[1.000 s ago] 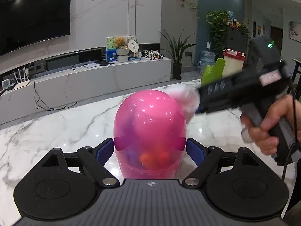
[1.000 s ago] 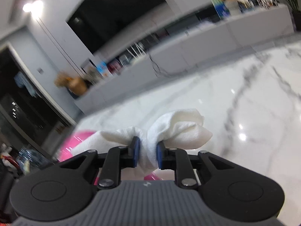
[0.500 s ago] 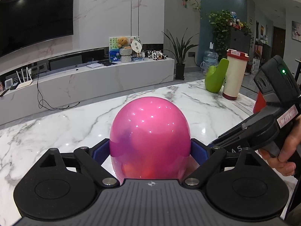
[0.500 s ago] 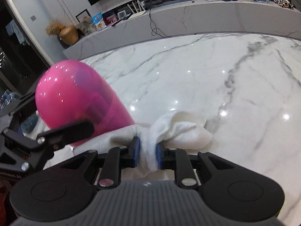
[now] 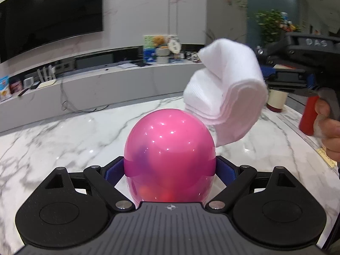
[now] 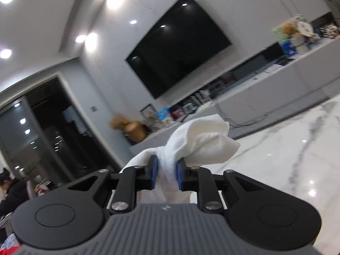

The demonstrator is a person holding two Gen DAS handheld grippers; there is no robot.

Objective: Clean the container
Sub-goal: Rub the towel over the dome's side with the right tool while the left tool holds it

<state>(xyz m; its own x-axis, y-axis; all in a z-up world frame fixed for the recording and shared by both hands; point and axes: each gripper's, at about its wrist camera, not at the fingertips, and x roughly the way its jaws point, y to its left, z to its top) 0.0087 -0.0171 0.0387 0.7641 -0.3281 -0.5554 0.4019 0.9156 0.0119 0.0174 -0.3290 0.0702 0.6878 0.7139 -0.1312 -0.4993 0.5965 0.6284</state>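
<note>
A white marble table (image 5: 63, 140) with grey veins is carrying a cream tumbler (image 5: 276, 102) and a red object (image 5: 308, 116) at its far right edge.

Container (image 5: 170, 146): glossy pink, translucent; purple and orange-red blotches show through its wall. Cloth (image 5: 227, 97): plain white, fine woven texture. Left gripper (image 5: 170, 170): black linkage, blue pads, ribbed grey body. Right gripper (image 6: 166, 175): same black, blue and grey. Table (image 5: 63, 140): white marble with grey veins. Television (image 6: 176, 46): black screen. Wall behind it: pale marble pattern. Cylinder (image 5: 308, 114) near the table's right edge: red.
</note>
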